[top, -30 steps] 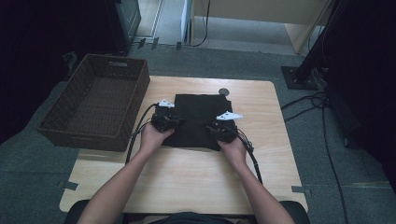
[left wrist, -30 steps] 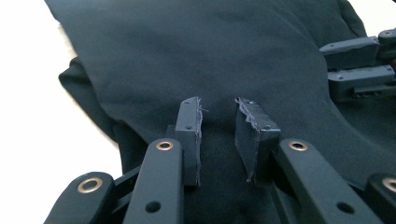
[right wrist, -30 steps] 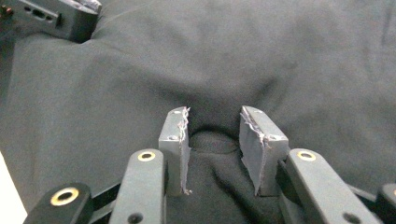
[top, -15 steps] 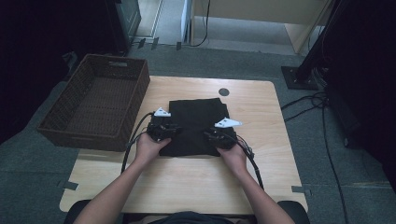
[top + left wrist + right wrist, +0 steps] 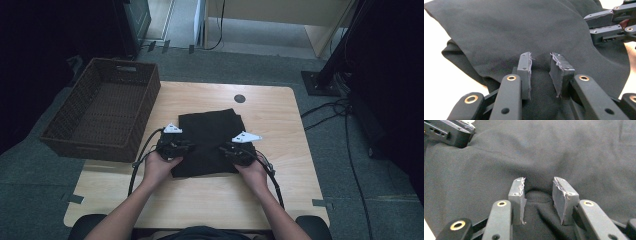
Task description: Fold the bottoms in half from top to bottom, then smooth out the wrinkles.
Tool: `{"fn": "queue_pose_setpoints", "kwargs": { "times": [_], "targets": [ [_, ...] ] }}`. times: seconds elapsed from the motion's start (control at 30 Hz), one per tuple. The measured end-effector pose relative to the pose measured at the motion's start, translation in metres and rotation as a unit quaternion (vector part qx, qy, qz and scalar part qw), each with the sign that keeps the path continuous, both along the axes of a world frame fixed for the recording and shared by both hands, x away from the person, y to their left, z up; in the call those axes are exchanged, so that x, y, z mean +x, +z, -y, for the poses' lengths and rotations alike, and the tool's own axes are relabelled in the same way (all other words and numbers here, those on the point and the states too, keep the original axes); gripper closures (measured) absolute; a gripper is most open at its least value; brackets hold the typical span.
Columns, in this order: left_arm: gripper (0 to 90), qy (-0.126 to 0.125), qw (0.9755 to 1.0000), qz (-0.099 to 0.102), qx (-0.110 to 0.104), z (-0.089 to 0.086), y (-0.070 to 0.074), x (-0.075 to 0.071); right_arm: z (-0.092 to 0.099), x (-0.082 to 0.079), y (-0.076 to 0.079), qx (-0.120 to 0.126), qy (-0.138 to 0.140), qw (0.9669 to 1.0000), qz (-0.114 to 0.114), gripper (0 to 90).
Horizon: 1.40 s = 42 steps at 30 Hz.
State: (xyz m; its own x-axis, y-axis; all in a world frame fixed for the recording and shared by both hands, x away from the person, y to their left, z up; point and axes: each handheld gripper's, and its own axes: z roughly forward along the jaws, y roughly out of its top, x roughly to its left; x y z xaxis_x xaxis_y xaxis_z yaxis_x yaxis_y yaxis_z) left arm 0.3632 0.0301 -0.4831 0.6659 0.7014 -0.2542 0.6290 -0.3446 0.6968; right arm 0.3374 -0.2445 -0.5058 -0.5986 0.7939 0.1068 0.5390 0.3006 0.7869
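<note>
A black folded cloth lies in the middle of the wooden table. My left gripper holds its near left edge, and my right gripper holds its near right edge. In the left gripper view the left gripper has a bunched fold of the cloth pinched between its pads. In the right gripper view the right gripper grips a raised hump of cloth the same way. Each gripper view also catches the other gripper at its top corner.
A dark wicker basket stands off the table's left side, with nothing seen inside. A small dark round hole sits near the table's far edge. Cables trail over the floor at the right.
Both grippers have drawn back toward the person, and the black cloth has slid with them toward the table's near edge.
</note>
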Motion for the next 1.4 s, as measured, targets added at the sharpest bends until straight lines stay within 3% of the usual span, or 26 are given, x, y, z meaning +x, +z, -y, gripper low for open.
{"fn": "queue_pose_setpoints", "kwargs": {
  "times": [0.3, 0.5, 0.57, 0.83, 1.03, 1.23, 1.4],
  "targets": [
    [59.6, 0.004, 0.9998, 0.017, -0.007, -0.004, 0.004, 0.003, 0.0, 0.0, 0.003, 0.006, -0.006, 1.0, -0.003, 61.6],
    [58.0, 0.021, 0.9994, 0.027, -0.011, -0.006, 0.01, 0.018, -0.002, -0.002, 0.015, 0.006, -0.007, 1.0, 0.003, 60.3],
    [57.9, 0.027, 0.9991, 0.029, -0.017, -0.008, 0.013, 0.027, -0.004, -0.004, 0.018, 0.002, -0.004, 1.0, 0.001, 60.0],
    [56.7, 0.04, 0.9984, 0.041, -0.002, -0.007, 0.014, 0.053, -0.009, -0.007, 0.021, -0.002, -0.002, 1.0, 0.002, 60.0],
    [55.7, 0.046, 0.9982, 0.038, 0.006, -0.003, 0.013, 0.073, -0.012, -0.008, 0.022, 0.001, 0.0, 1.0, 0.003, 59.8],
    [54.7, 0.056, 0.998, 0.03, -0.004, 0.006, 0.007, 0.103, -0.017, -0.009, 0.021, 0.0, 0.003, 1.0, 0.001, 59.3],
    [53.1, 0.059, 0.9978, 0.029, 0.003, 0.017, 0.001, 0.123, -0.02, -0.013, 0.019, -0.002, 0.008, 1.0, 0.0, 58.1]
  ]
}}
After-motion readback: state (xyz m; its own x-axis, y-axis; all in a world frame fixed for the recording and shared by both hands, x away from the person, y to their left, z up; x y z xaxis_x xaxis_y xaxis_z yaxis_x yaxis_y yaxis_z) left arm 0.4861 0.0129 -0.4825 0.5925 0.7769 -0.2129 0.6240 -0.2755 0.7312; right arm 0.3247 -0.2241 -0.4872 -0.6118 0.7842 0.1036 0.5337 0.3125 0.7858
